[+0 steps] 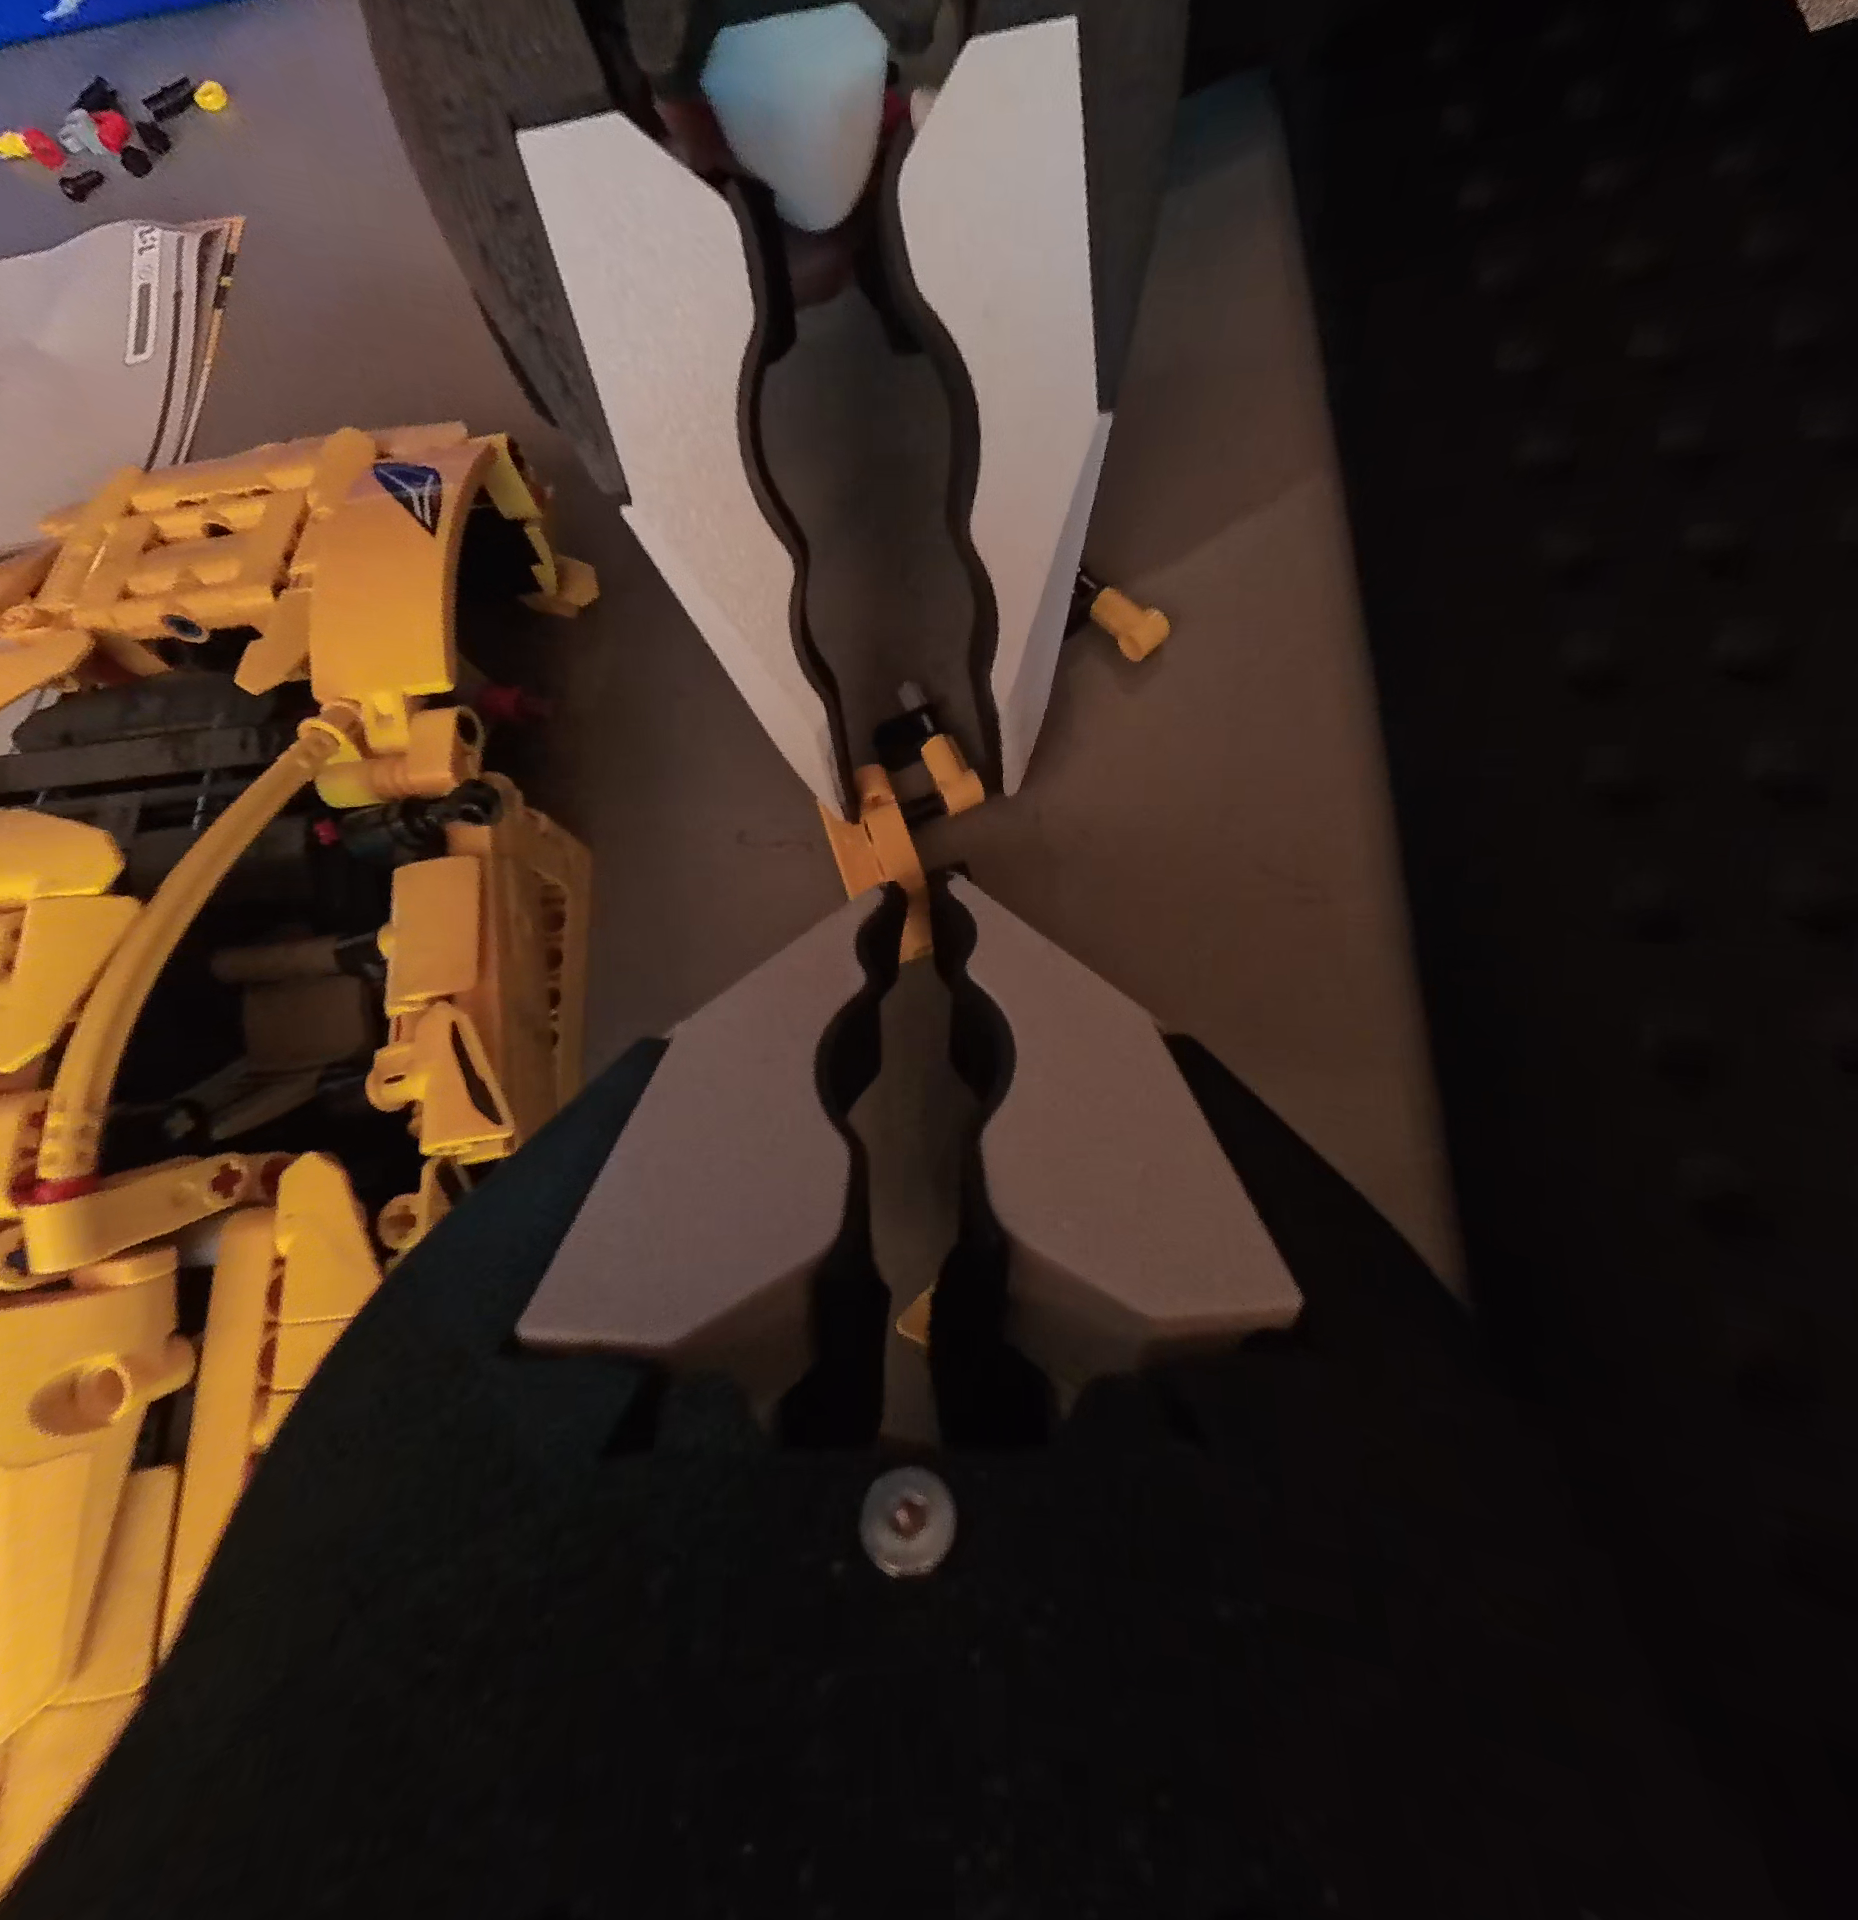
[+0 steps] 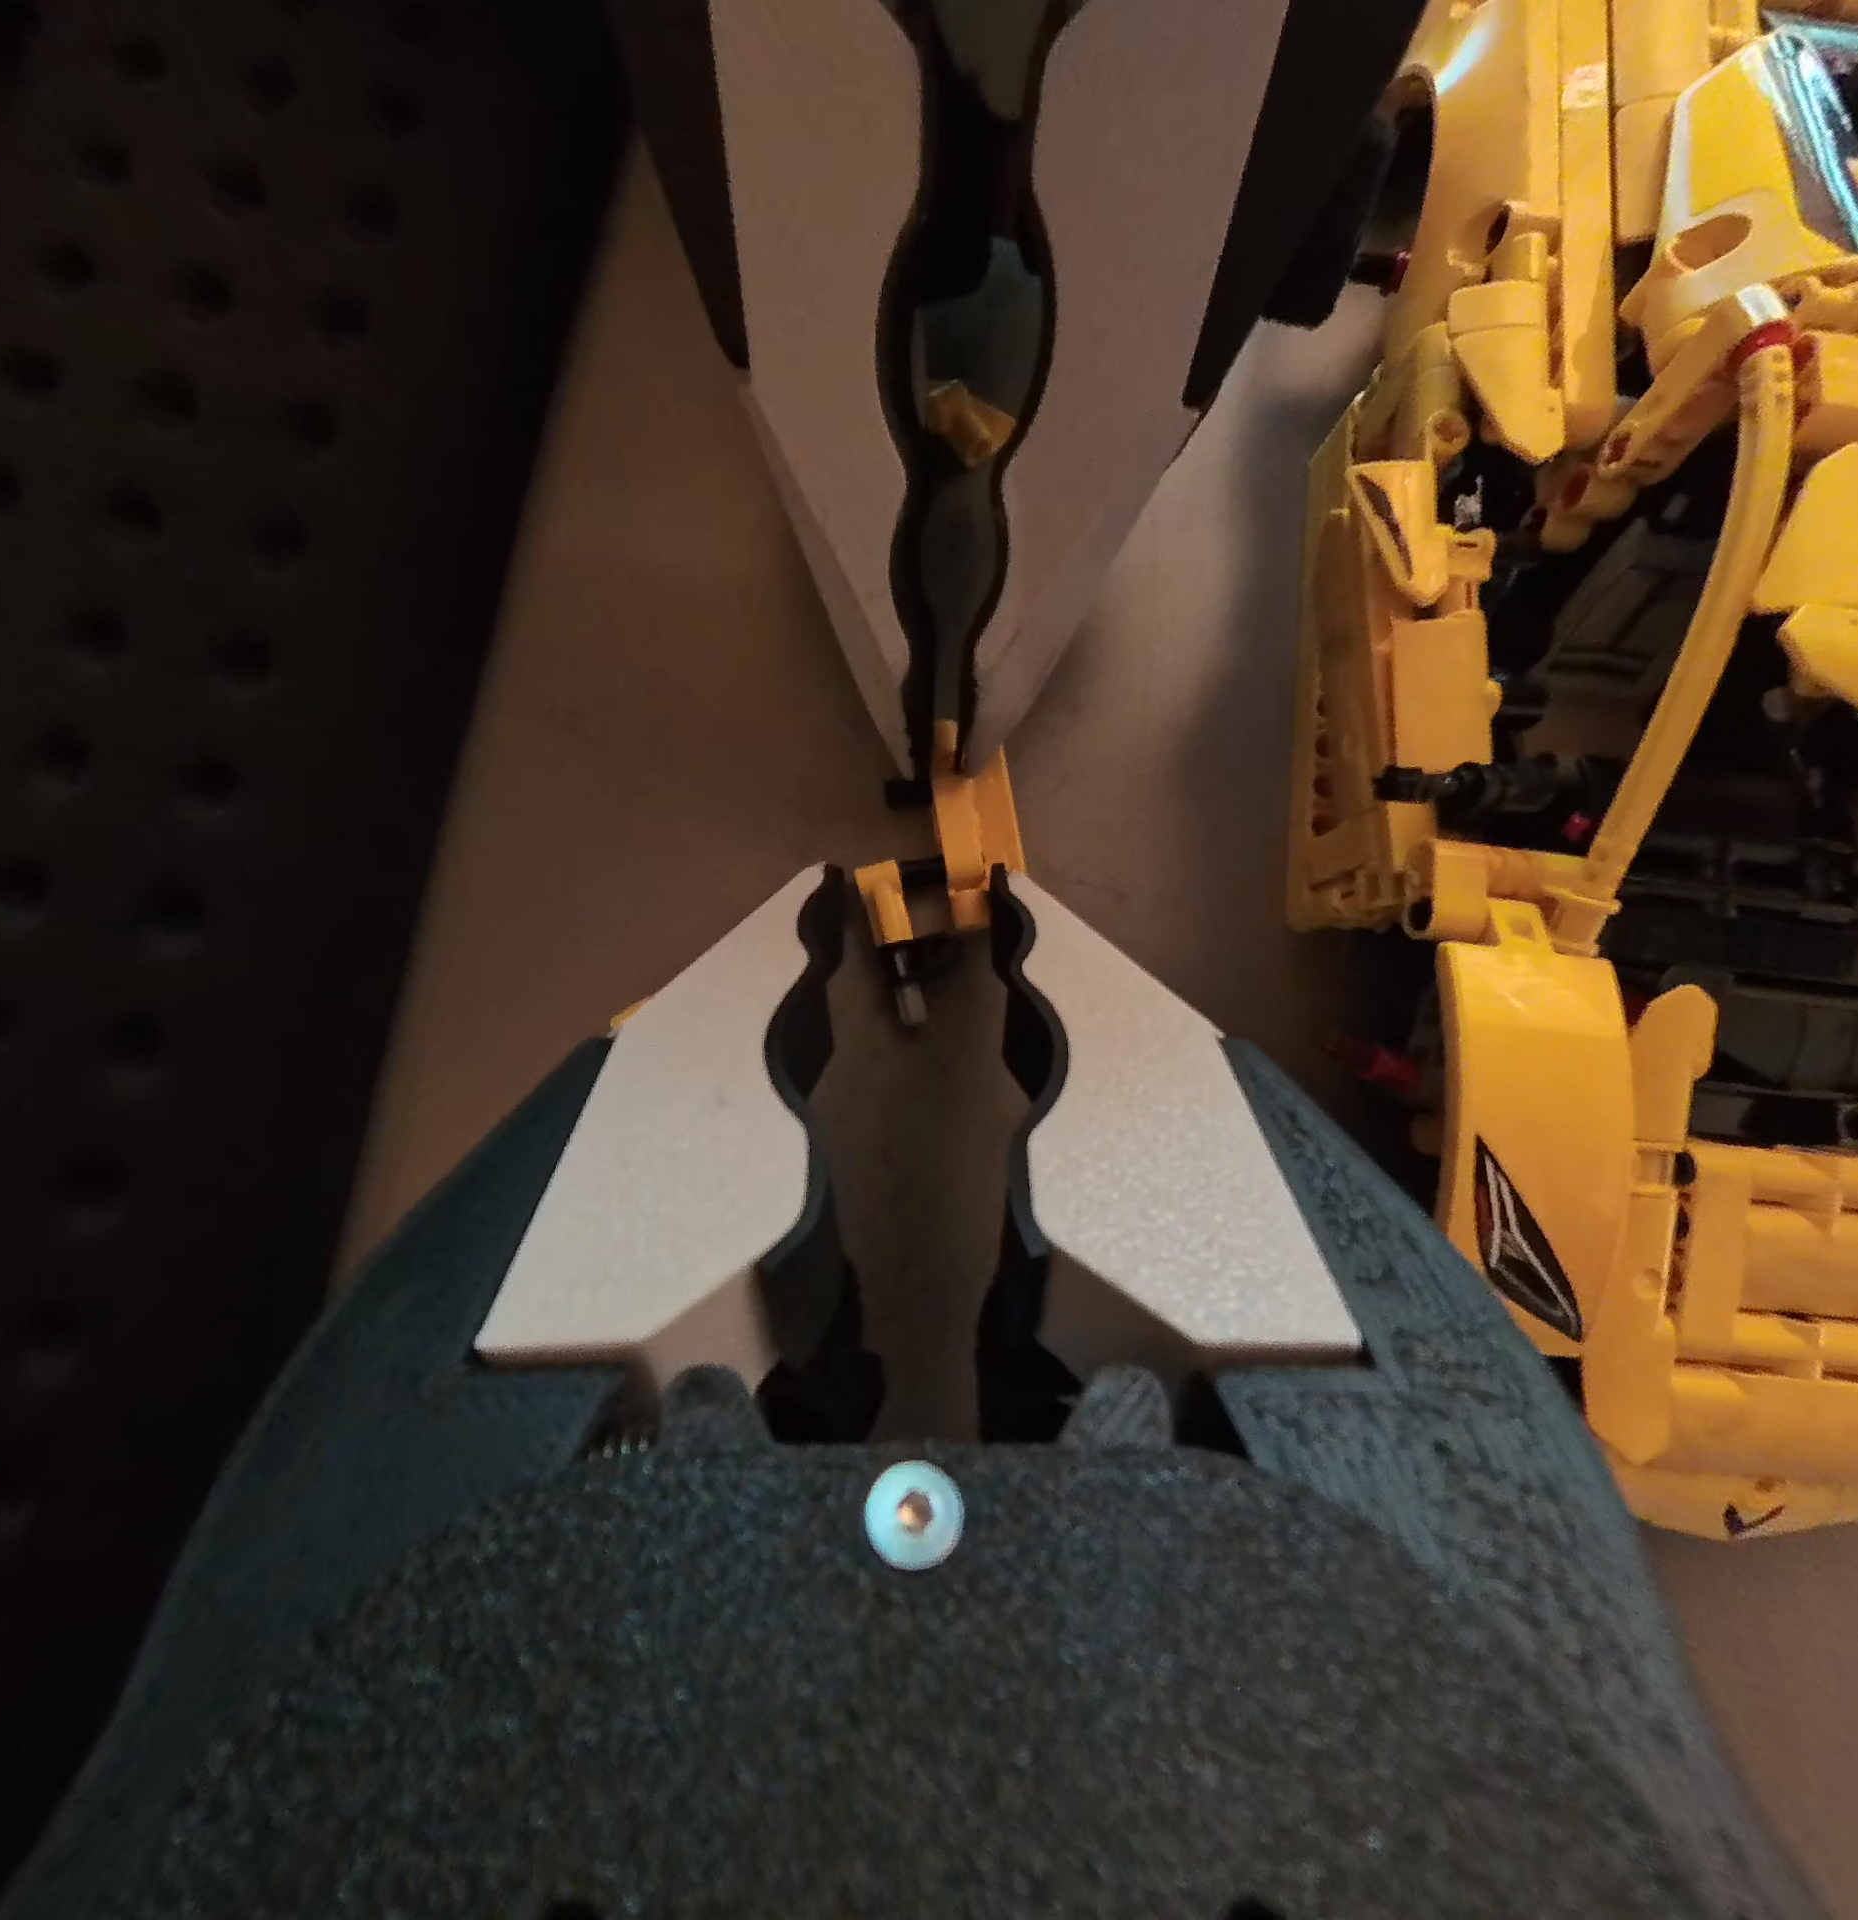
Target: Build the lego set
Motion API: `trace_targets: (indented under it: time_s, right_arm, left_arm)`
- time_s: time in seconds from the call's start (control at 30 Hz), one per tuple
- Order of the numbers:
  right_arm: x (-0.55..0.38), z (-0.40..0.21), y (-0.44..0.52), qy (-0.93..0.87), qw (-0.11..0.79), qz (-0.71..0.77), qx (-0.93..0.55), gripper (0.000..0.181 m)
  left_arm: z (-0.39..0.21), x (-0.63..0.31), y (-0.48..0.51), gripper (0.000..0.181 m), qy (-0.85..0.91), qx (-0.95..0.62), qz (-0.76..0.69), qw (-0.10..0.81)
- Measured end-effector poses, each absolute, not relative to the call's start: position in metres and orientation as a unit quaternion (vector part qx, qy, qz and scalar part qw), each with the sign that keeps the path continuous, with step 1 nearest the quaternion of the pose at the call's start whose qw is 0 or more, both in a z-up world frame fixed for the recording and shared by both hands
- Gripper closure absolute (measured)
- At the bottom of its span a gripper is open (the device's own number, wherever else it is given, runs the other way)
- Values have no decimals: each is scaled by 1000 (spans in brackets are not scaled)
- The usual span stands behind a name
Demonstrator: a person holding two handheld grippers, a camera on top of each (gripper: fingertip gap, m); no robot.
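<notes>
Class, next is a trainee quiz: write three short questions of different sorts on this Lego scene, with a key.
1. True or false: the left tool is shut on a small yellow piece.
2. In the left wrist view, the yellow model lies to which side of that tool? A) left B) right C) behind it, out of view
3. Short answer: in the same view, what paper item lies just below the pile of loose parts?

Key: 1 true; 2 A; 3 the booklet.
</notes>
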State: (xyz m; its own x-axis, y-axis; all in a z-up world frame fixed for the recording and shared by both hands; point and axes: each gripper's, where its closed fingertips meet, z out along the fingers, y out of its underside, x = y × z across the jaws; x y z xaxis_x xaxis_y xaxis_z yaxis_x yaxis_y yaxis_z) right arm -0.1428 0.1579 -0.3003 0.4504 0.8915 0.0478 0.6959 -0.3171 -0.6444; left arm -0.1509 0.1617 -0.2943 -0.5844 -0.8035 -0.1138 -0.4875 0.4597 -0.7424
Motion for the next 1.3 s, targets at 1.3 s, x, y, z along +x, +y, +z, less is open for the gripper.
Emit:
trace_targets:
  time_s: [1.3]
  right_arm:
    - [-144,-301,157,-548,299,156,-765,157]
  left_arm:
    - [-295,-150,155,181,836,-365,-325,251]
